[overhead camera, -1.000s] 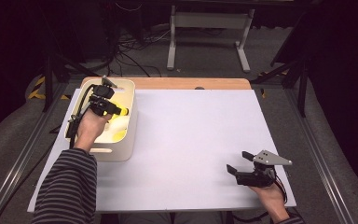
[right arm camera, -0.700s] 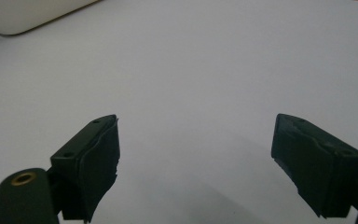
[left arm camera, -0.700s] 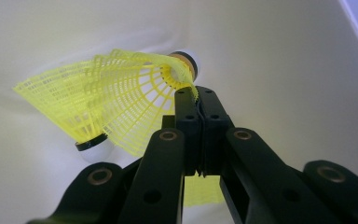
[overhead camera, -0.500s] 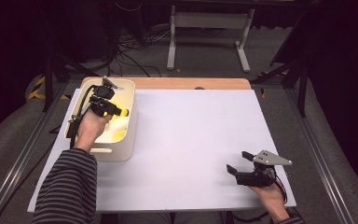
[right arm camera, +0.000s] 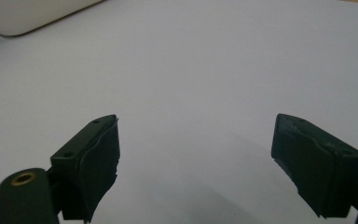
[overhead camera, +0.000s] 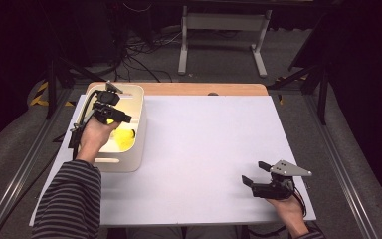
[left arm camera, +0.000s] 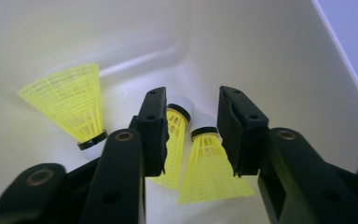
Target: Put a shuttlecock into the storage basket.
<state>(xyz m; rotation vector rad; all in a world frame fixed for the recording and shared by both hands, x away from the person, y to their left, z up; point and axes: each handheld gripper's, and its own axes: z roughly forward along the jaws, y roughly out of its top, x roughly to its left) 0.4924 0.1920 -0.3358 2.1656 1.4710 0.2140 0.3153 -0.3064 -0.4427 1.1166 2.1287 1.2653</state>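
A cream plastic bin stands at the table's left edge. My left gripper reaches down into it. Its jaws have just been opening and now stand apart. In the left gripper view, two yellow shuttlecocks lie on the bin floor in and under the gap, and the pads press on neither. A third yellow shuttlecock lies off to the left. From above, a yellow shuttlecock shows just below the gripper. My right gripper rests open near the table's front right, with nothing between its jaws.
A white sheet covers the table, with a wooden strip along the far edge. The bin's corner shows far off in the right gripper view. Beyond the table are a metal stand and cables on a dark floor.
The left gripper's jaws have spread apart inside the bin, and a yellow shuttlecock now lies loose below them. Neither hand has shifted.
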